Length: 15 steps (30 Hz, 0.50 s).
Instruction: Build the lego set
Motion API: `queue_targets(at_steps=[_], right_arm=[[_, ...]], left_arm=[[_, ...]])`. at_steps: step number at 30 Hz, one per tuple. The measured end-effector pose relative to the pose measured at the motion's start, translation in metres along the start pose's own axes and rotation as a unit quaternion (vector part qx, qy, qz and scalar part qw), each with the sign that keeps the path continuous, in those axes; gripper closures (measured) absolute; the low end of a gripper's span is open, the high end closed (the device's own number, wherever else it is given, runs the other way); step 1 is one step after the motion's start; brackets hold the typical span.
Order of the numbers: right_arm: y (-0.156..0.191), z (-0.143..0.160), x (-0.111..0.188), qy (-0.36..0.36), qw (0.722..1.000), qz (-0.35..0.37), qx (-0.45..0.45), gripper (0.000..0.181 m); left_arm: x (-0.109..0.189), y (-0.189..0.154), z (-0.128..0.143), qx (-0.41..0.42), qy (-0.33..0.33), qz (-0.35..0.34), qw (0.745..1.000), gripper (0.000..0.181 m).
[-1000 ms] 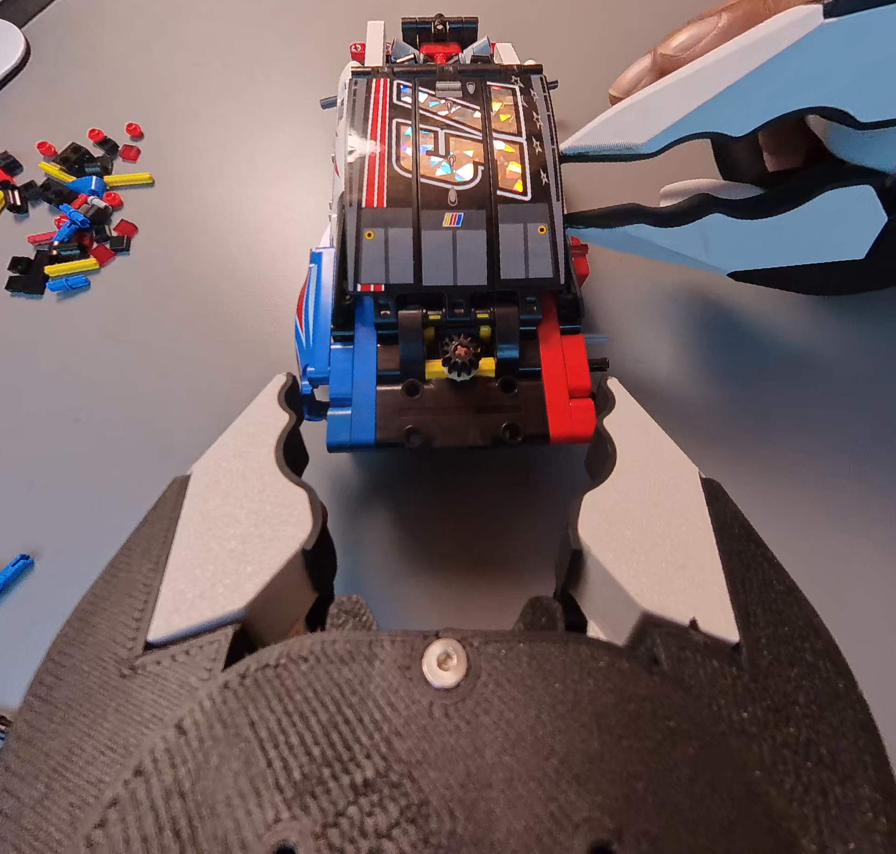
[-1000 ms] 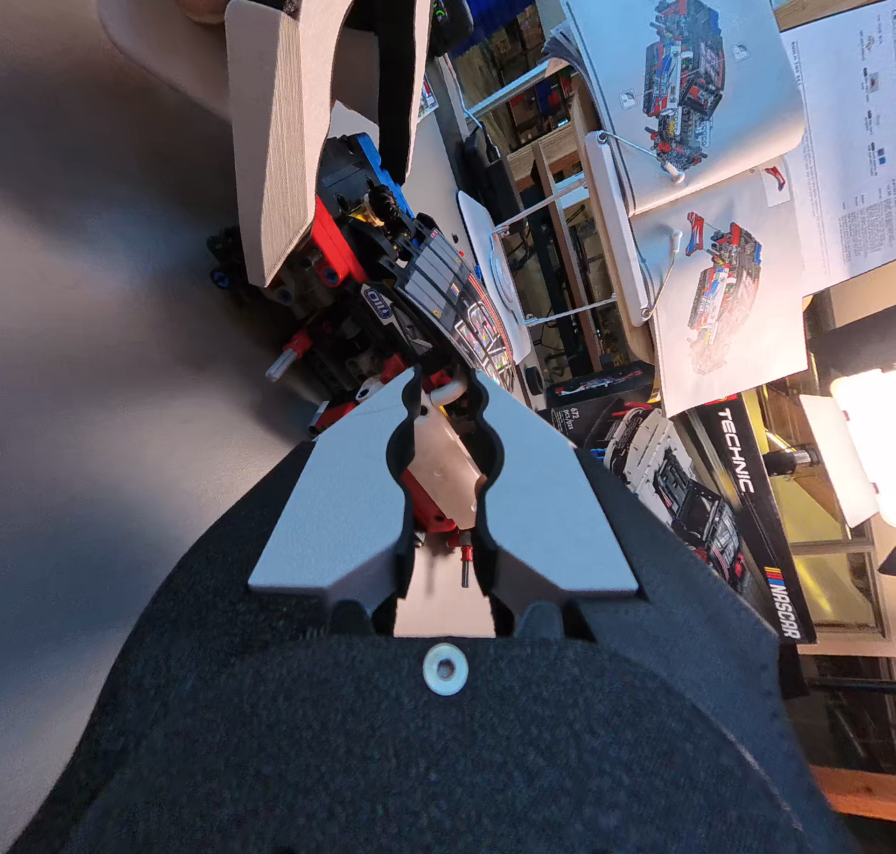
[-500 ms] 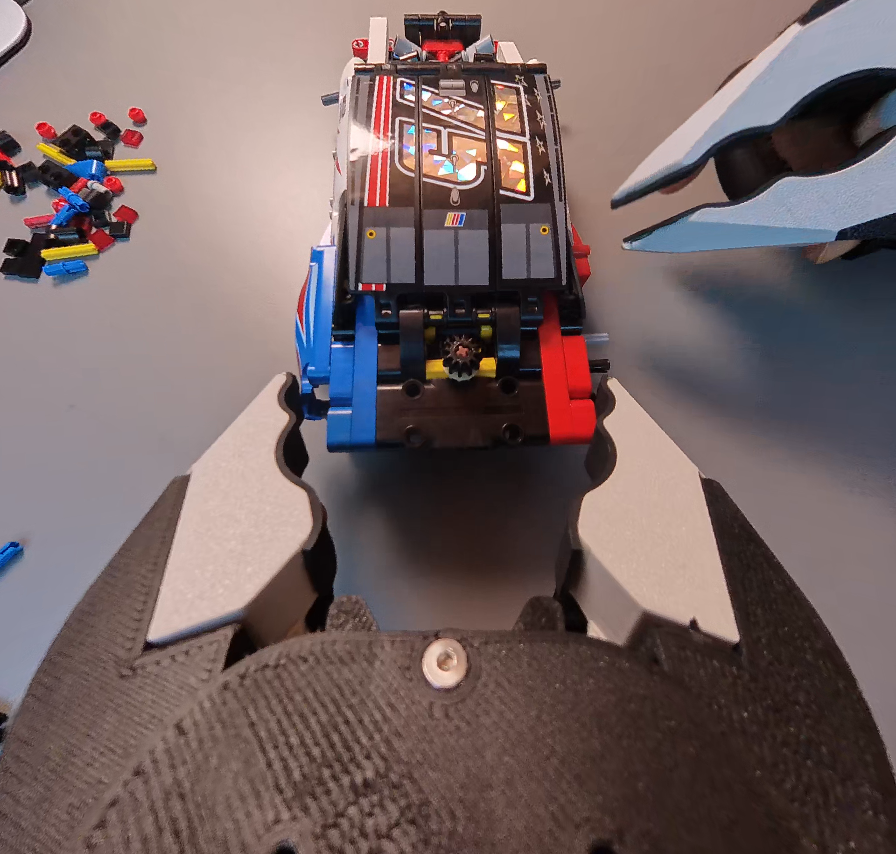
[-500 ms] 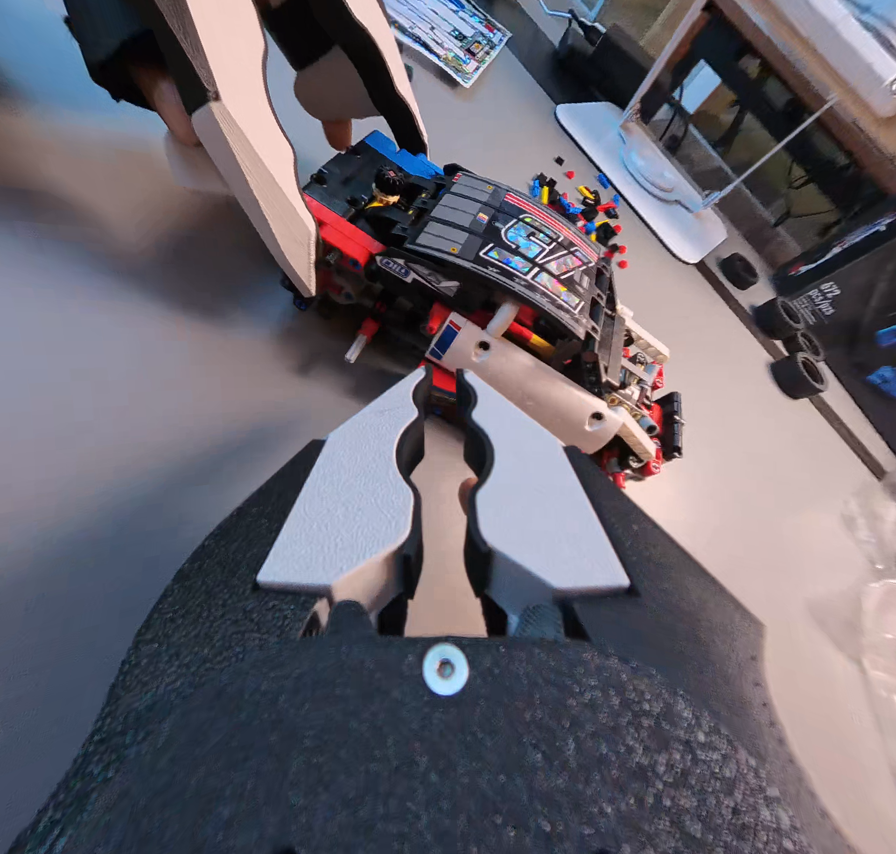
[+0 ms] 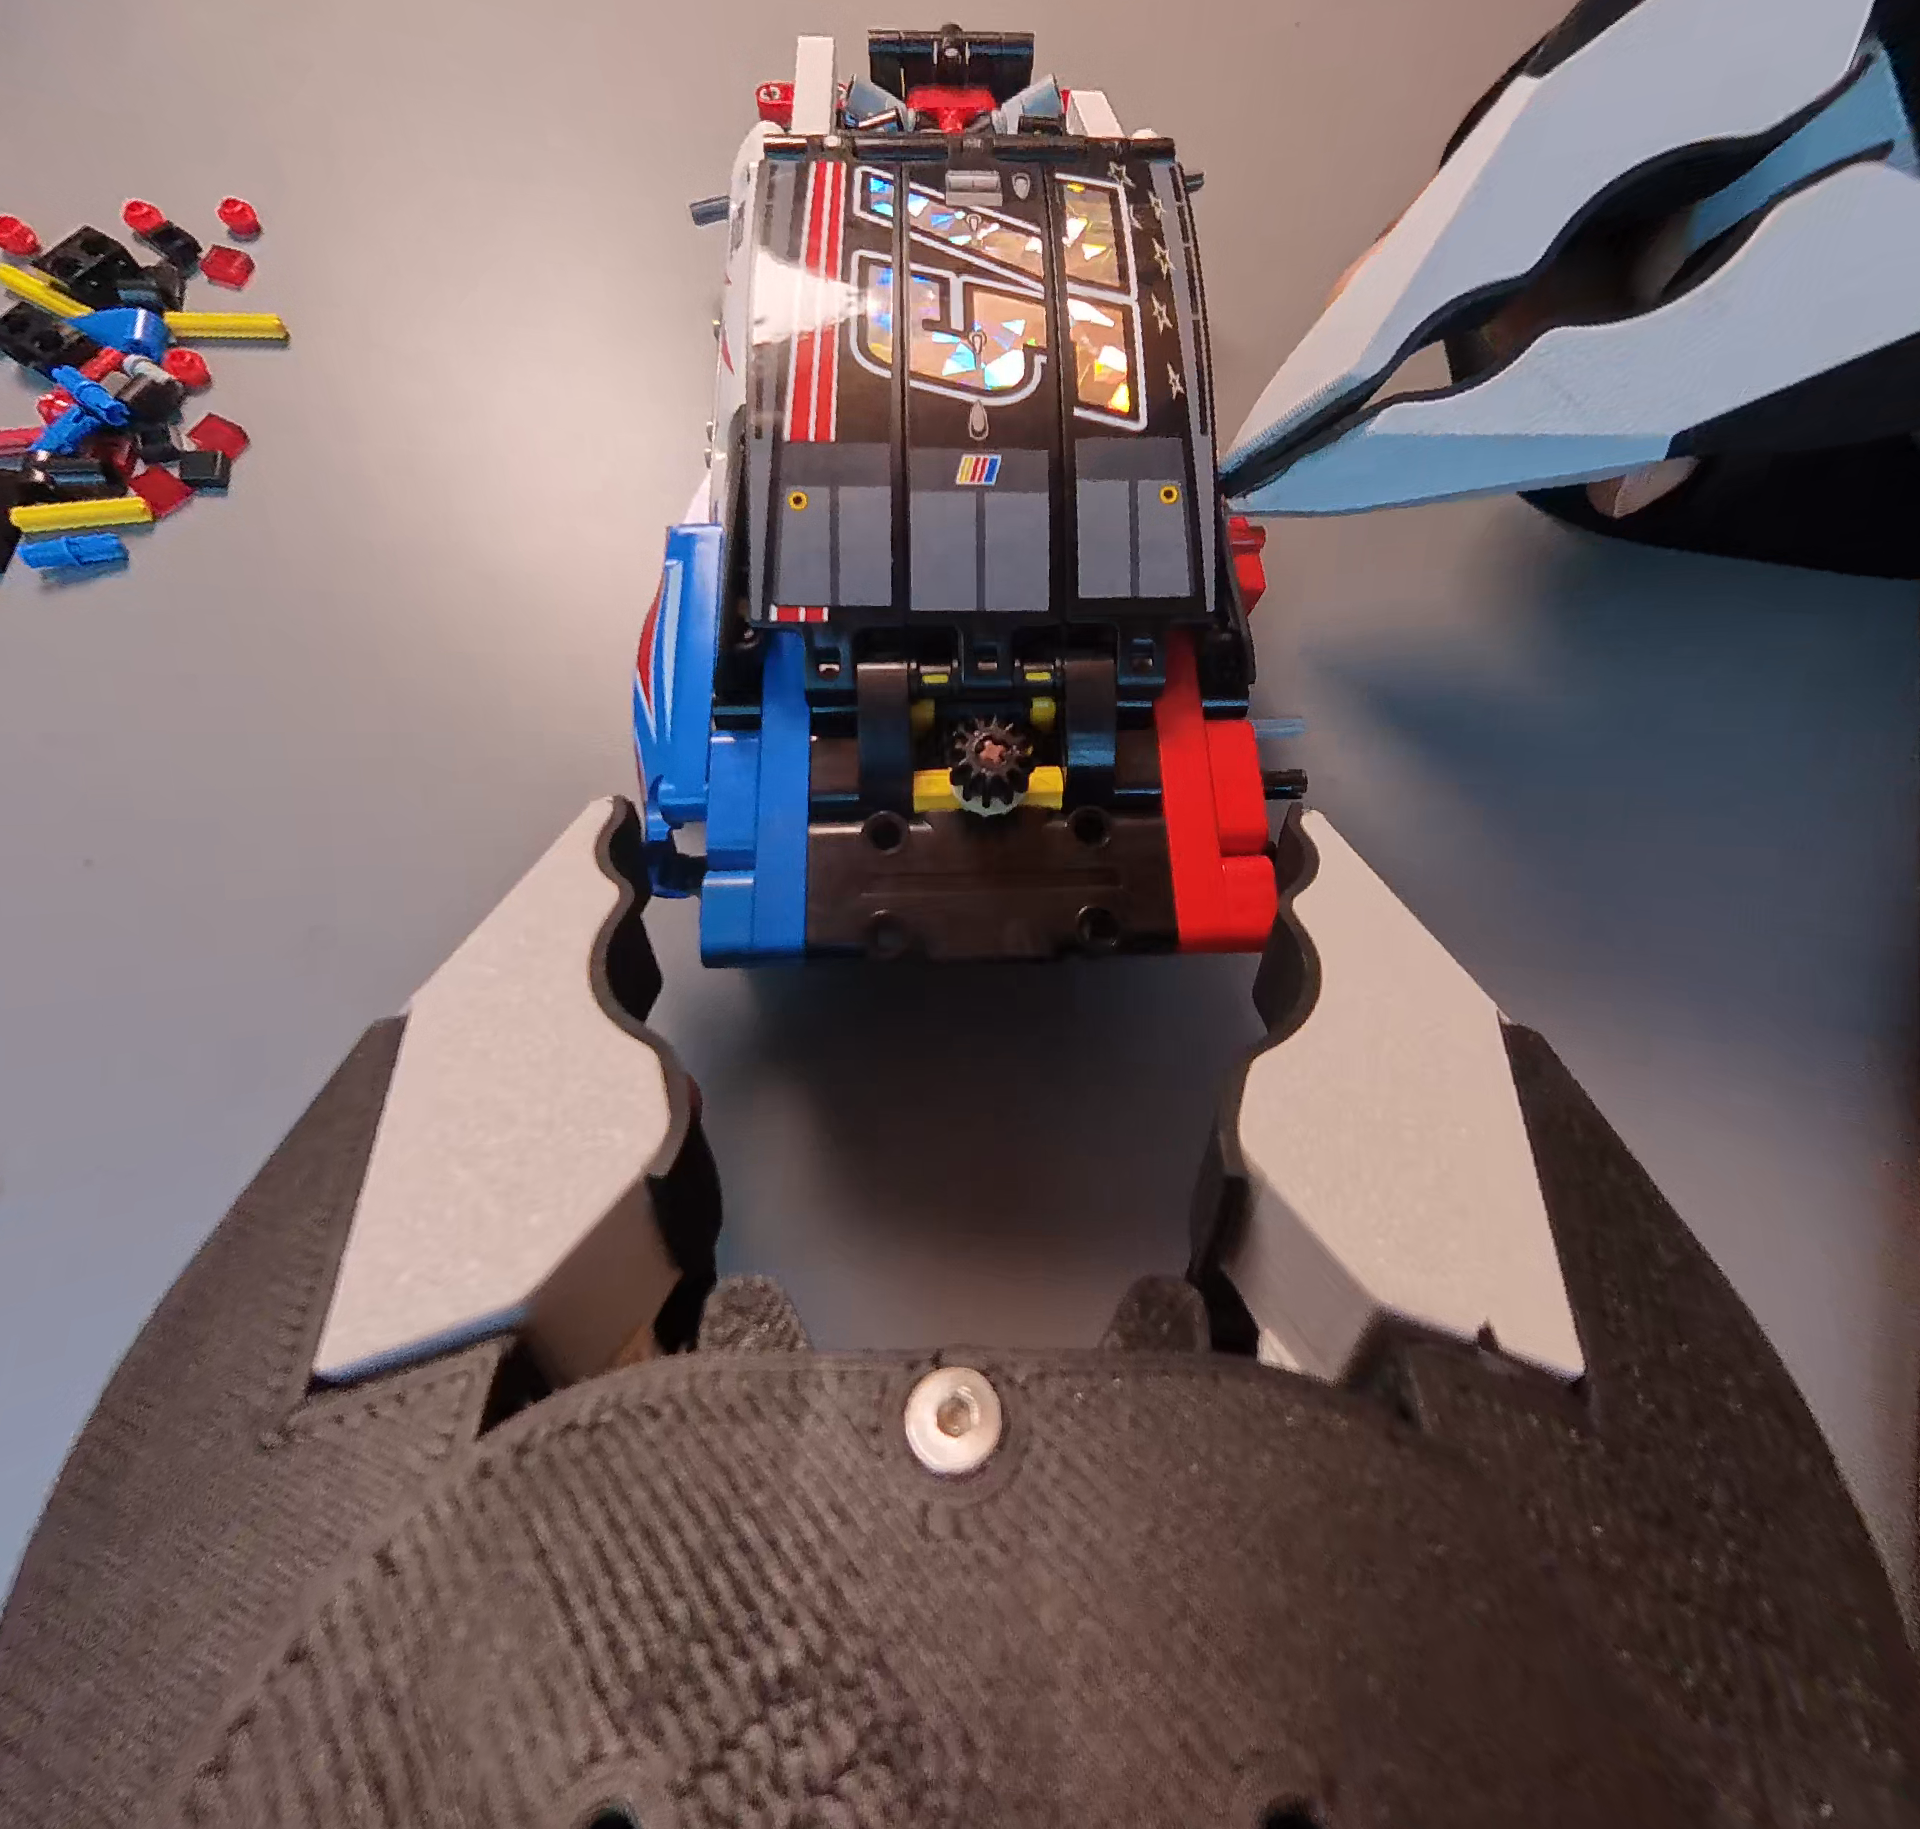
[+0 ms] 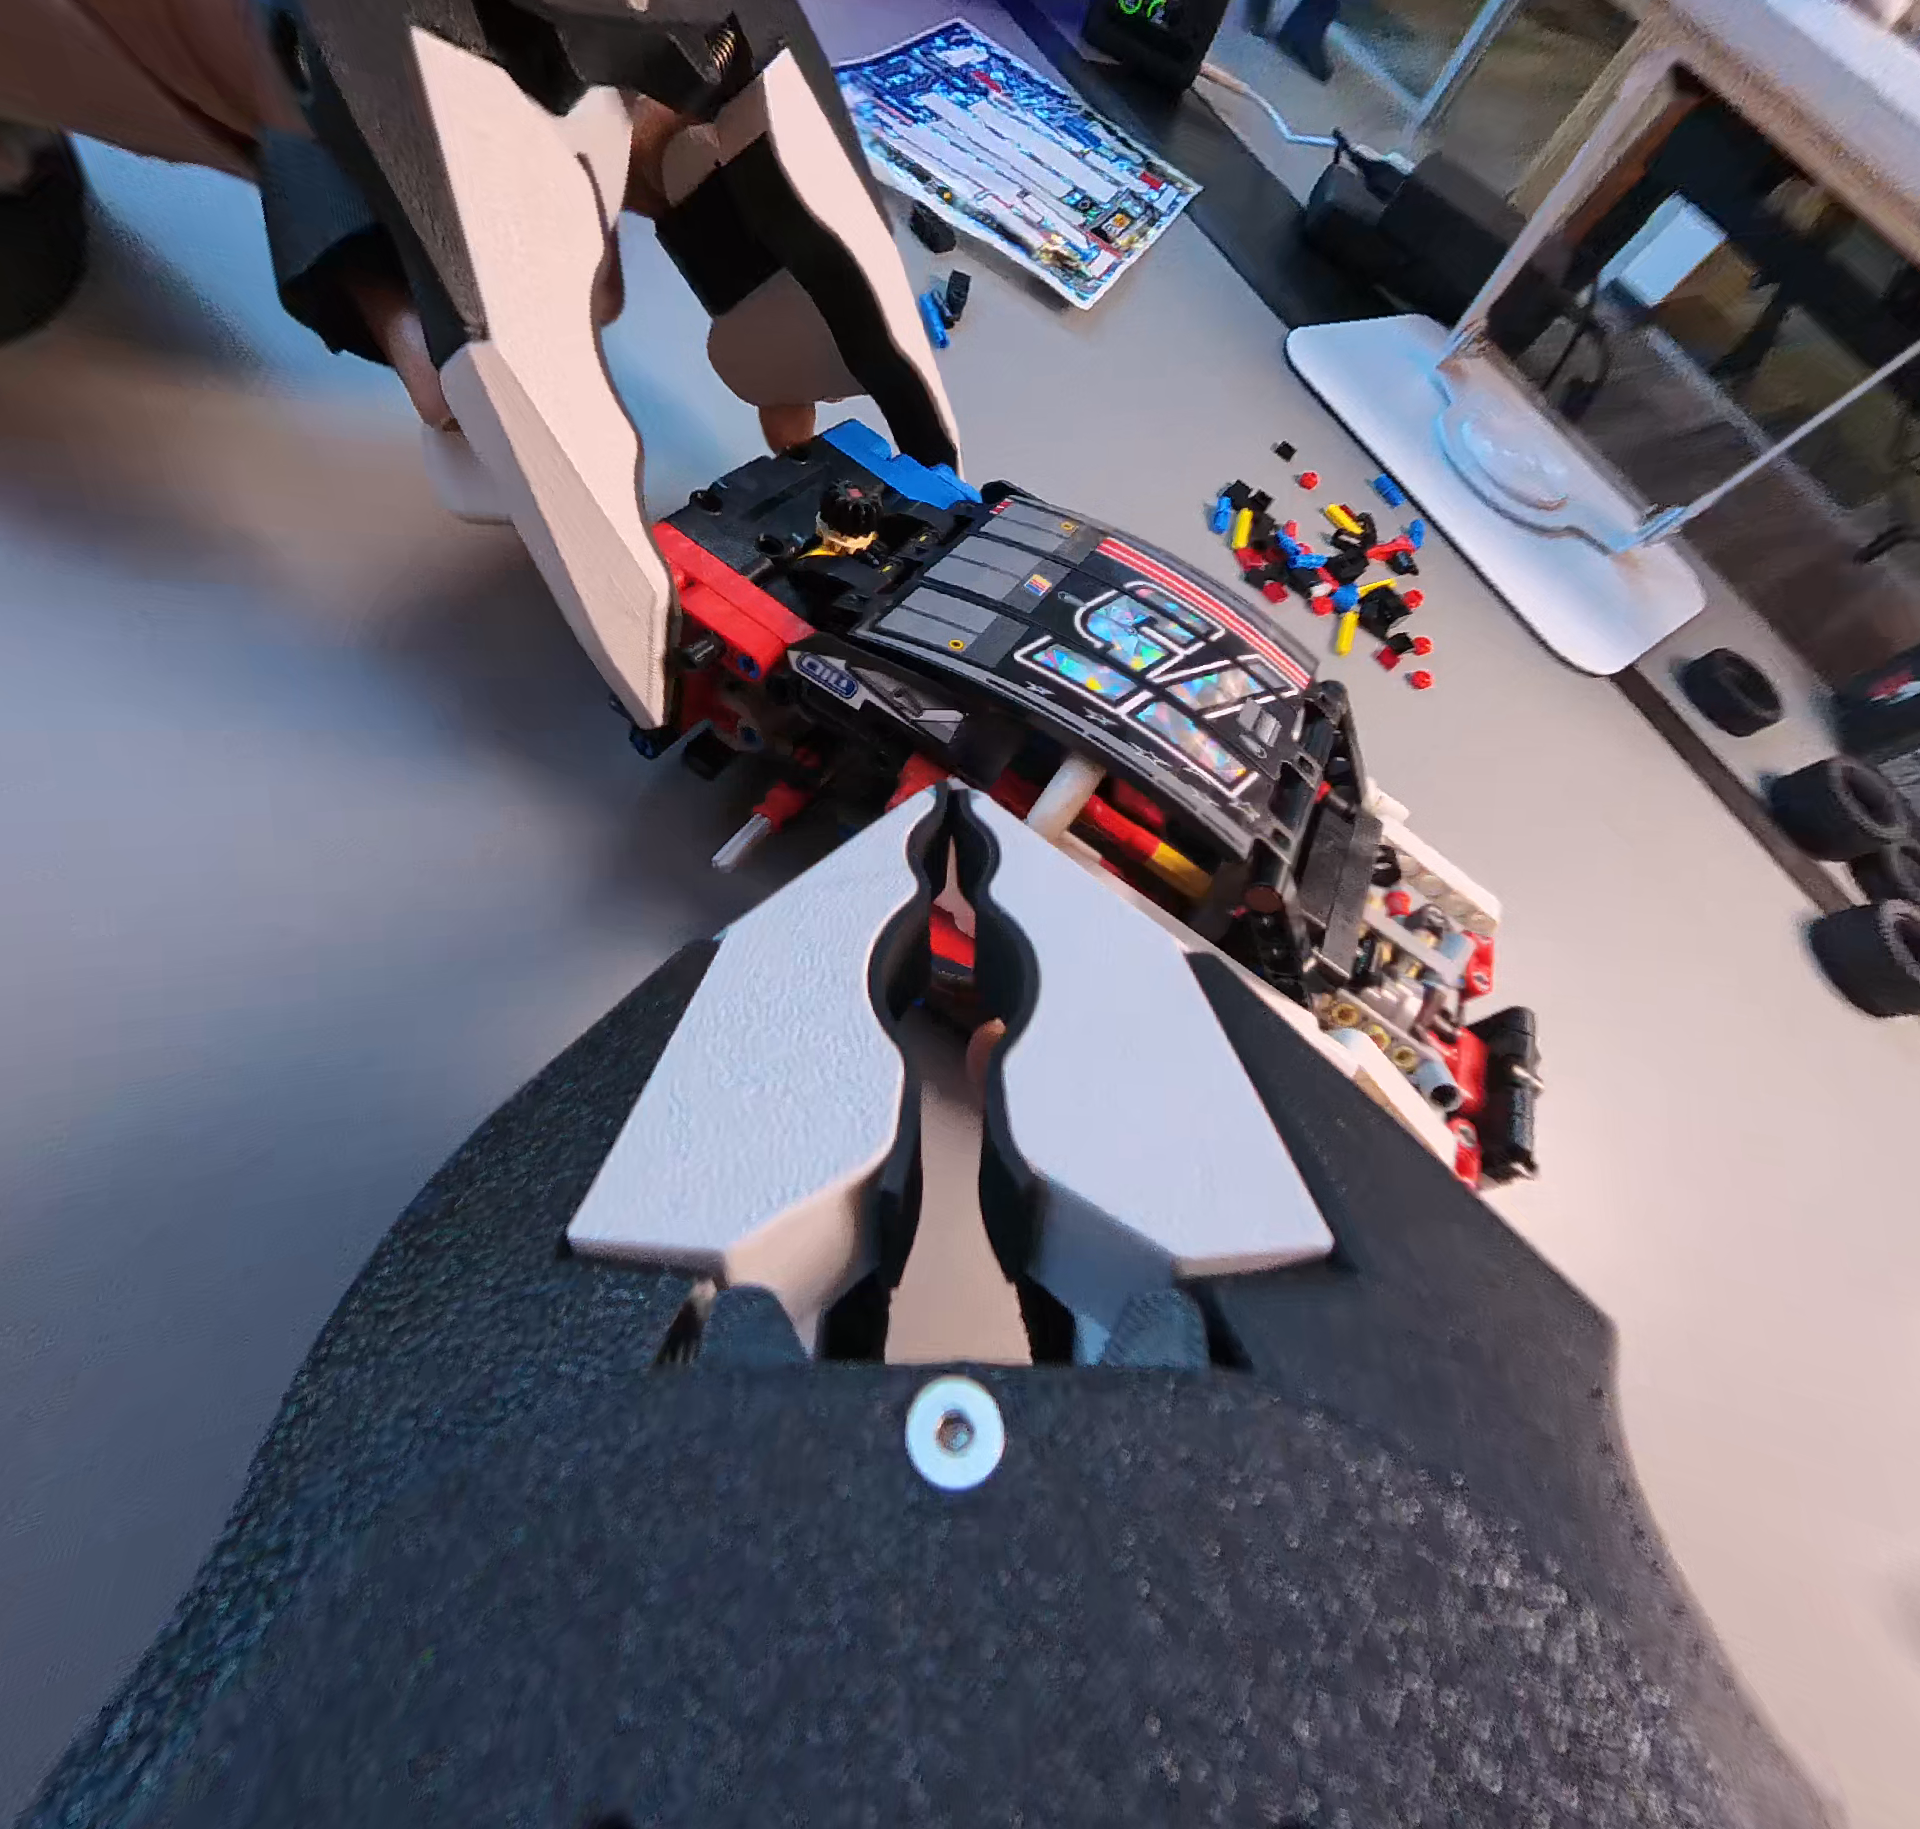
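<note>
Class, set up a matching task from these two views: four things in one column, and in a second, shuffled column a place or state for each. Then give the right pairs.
Things
1. left tongs
2. right tongs
3. loose bricks
4. tyres

Places or states
A. in a small heap on the table, apart from the car
B. tips shut, at the car's side
C. spread wide across the car's rear end
D. at the table's far edge

Pairs: 1-C, 2-B, 3-A, 4-D
</note>
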State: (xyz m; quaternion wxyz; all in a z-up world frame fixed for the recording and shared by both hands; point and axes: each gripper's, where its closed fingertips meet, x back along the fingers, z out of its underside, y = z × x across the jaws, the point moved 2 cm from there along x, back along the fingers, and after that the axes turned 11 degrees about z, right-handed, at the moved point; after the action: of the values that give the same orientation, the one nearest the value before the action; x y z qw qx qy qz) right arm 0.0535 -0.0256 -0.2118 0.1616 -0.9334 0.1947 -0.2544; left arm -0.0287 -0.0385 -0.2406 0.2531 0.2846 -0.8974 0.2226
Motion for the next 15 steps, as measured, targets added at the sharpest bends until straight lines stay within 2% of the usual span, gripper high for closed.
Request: queue_targets(at_steps=[5, 11, 15], right_arm=[[-0.0016, -0.0042, -0.0029, 0.033, 0.992, -0.078, -0.092, 0.181], [0.0014, 0.0022, -0.0055, 0.107, 0.976, -0.087, -0.167, 0.181], [0.0005, 0.0043, -0.0065, 0.116, 0.961, -0.086, -0.237, 0.181]], left_arm=[[0.0003, 0.0001, -0.0001, 0.001, -0.001, 0.003, 1.0, 0.064], [-0.0011, 0.0013, 0.0021, -0.026, 0.014, -0.018, 0.999, 0.064], [-0.002, 0.0015, 0.0025, -0.034, 0.017, -0.027, 0.999, 0.064]])
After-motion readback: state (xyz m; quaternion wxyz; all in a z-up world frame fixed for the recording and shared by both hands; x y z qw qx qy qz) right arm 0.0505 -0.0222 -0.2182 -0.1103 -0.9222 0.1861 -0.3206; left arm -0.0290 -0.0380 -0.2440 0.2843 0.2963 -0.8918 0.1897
